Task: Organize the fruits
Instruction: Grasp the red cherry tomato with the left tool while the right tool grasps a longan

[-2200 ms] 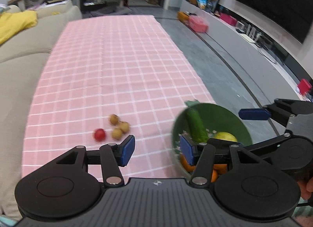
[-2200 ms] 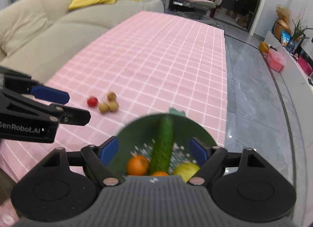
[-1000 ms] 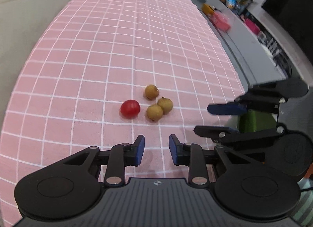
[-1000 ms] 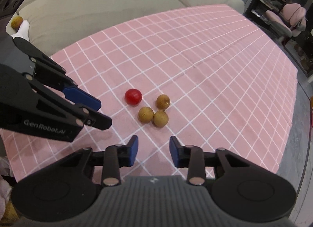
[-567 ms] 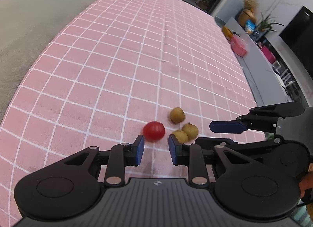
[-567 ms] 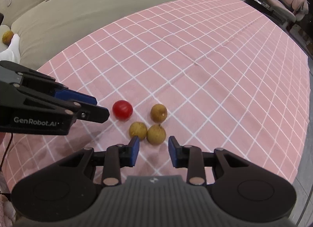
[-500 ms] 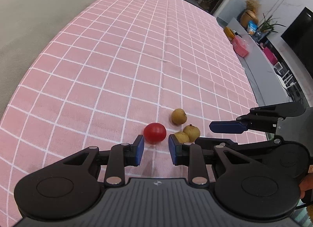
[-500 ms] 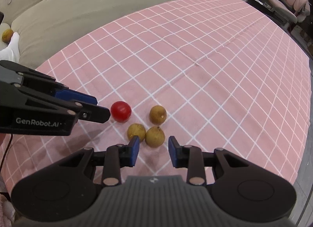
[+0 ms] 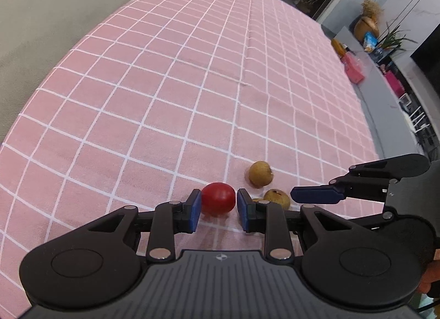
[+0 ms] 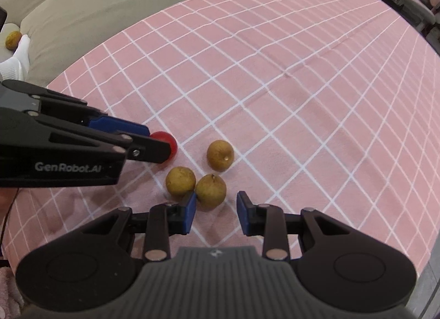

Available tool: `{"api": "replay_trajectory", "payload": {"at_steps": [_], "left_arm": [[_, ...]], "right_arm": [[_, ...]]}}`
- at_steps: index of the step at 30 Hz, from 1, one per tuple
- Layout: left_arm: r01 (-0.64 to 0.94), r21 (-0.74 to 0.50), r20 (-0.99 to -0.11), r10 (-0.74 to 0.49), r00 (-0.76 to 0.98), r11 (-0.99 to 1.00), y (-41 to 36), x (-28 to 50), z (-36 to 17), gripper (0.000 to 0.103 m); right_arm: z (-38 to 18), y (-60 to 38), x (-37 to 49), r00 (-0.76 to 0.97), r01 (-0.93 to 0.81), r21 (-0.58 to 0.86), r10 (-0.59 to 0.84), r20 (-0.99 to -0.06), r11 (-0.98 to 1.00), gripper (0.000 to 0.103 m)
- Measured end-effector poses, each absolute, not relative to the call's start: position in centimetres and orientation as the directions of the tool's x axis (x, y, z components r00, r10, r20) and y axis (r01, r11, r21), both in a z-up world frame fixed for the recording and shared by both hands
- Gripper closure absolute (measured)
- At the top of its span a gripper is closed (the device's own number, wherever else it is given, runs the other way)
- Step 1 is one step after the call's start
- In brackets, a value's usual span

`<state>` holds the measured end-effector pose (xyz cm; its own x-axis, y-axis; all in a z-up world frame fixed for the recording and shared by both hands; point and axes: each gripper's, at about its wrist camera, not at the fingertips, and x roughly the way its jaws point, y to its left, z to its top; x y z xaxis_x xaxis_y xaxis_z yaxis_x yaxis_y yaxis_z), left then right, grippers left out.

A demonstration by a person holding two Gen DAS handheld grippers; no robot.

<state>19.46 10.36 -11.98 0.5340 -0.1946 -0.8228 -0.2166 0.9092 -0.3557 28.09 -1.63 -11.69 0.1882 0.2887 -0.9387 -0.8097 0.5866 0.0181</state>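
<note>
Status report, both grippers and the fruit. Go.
Left gripper open, pads either side of red tomato. Right gripper open, nearest brown fruit at its tips. Nothing blocking; other two brown fruits close by.

red tomato [image 9: 218, 198], pink checked tablecloth [image 9: 192, 77]

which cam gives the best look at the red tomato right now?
Left wrist. The red tomato sits unobstructed between the left gripper fingers, its whole front visible on the pink checked cloth. In the right wrist view the left gripper's fingers cover most of it; only a red sliver shows.
</note>
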Motion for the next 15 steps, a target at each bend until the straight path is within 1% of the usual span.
{"api": "replay_trajectory", "payload": {"at_steps": [3,7,9,10,15], "left_arm": [[-0.230,-0.342,-0.836,-0.183,0.518,0.911,10.33,19.57,-12.31,0.069],[-0.237,-0.356,-0.833,-0.191,0.519,0.904,10.52,19.51,-12.54,0.069],[-0.243,-0.360,-0.832,-0.192,0.520,0.901,10.63,19.47,-12.50,0.070],[-0.244,-0.360,-0.833,-0.192,0.519,0.900,10.61,19.46,-12.46,0.071],[-0.247,-0.343,-0.831,-0.170,0.530,0.906,10.61,19.20,-11.95,0.071]], "right_arm": [[-11.99,-1.52,28.30,0.179,-0.808,0.033,0.298,-0.938,0.588,0.074],[-12.44,-1.40,28.46,0.172,-0.803,0.042,0.300,-0.938,0.594,0.074],[-12.60,-1.37,28.56,0.171,-0.797,0.048,0.301,-0.938,0.602,0.077],[-12.57,-1.49,28.50,0.169,-0.795,0.052,0.303,-0.938,0.604,0.081],[-12.24,-1.68,27.95,0.185,-0.787,0.044,0.303,-0.935,0.616,0.081]]}}
